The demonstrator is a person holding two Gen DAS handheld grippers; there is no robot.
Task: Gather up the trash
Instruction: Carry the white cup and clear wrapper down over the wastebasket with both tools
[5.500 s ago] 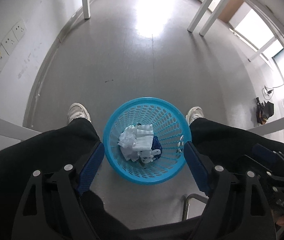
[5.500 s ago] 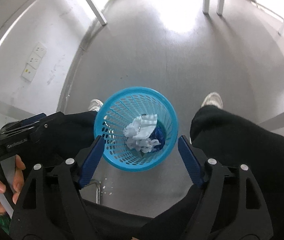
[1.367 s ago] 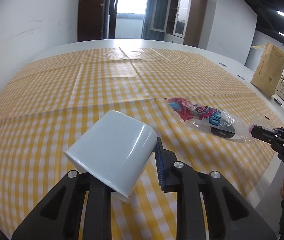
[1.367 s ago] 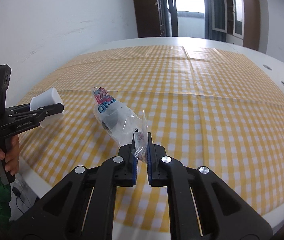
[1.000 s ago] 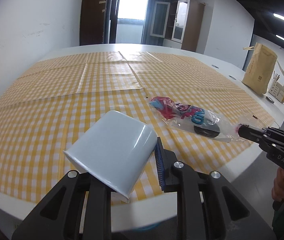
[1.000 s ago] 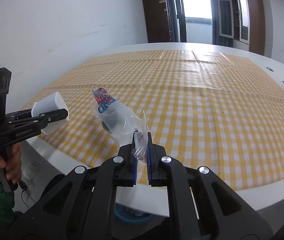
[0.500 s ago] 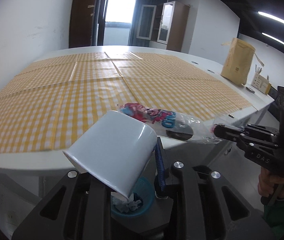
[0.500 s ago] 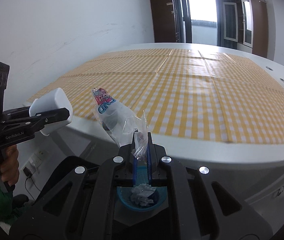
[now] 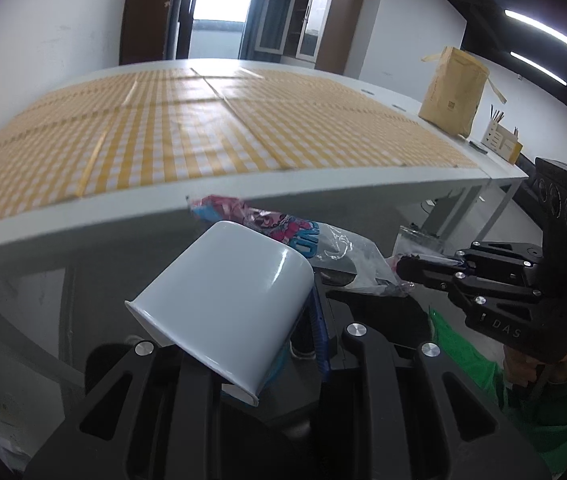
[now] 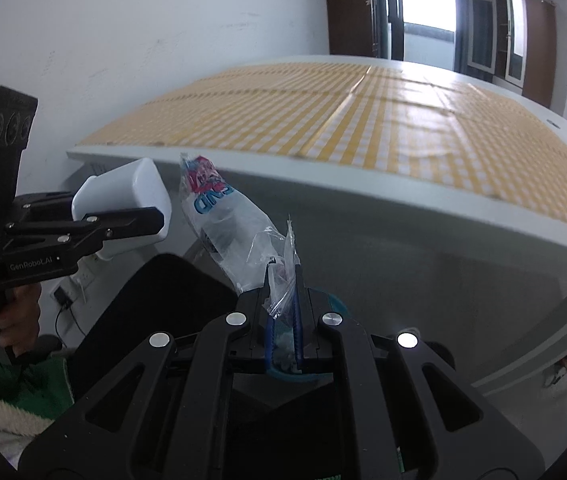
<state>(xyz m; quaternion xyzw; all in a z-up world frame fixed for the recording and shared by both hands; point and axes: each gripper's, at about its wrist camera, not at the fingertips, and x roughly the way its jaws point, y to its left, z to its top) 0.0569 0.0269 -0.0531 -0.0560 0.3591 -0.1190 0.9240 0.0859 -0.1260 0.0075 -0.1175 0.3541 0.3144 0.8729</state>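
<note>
My left gripper [image 9: 243,320] is shut on a white plastic cup [image 9: 223,304], held tilted with its rim toward me; it also shows in the right wrist view [image 10: 123,204]. My right gripper [image 10: 283,280] is shut on the end of a clear plastic snack wrapper [image 10: 223,216] with red and blue print; the wrapper shows in the left wrist view [image 9: 303,244] too. Both are held in the air below the table edge [image 9: 243,196]. A sliver of the blue trash basket [image 10: 335,304] shows below, behind my right fingers.
The table with the yellow checked cloth [image 9: 203,120] stands ahead and above. A brown paper bag [image 9: 451,92] and a small box [image 9: 501,144] sit at its far right. My black-clad leg [image 10: 155,304] is lower left. White wall [image 10: 123,60] on the left.
Both grippers have dropped from above the table to below its edge, carrying the cup and the wrapper. The view now looks up at the tabletop.
</note>
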